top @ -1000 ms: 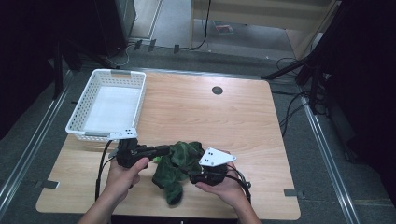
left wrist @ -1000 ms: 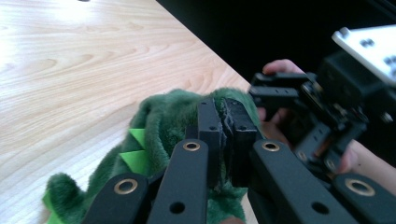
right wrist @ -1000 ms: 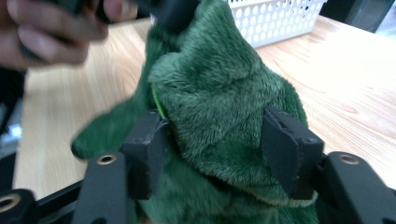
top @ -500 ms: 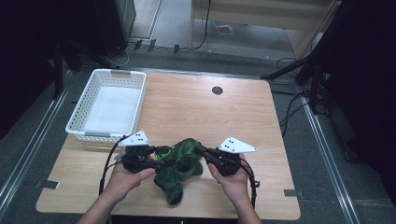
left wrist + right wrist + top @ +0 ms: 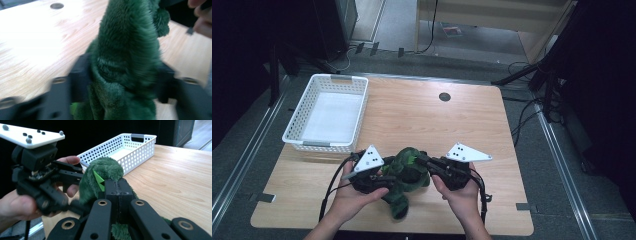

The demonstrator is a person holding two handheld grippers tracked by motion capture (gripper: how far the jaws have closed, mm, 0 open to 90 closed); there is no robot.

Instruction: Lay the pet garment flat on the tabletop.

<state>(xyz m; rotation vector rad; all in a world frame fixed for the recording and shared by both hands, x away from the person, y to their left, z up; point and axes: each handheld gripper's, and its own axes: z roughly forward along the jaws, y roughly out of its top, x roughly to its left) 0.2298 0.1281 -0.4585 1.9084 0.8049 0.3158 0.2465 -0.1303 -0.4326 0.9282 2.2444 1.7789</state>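
Low centre of the high view: the green plush toy [image 5: 404, 172] spans your two grippers, left gripper [image 5: 379, 181] jaws half-closed around its body, right gripper [image 5: 424, 161] jaws shut.

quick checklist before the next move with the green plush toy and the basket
1. Right gripper shut on the green plush toy: ok, pads meet with fur pinched at their base.
2. Left gripper gripping the toy: cannot tell; the jaws straddle it and have just been closing, pad contact is blurred.
3. Toy clear of the table: not ok, its lower end hangs to the surface.
4. White basket has room: ok.
5. Path to the basket free: ok.
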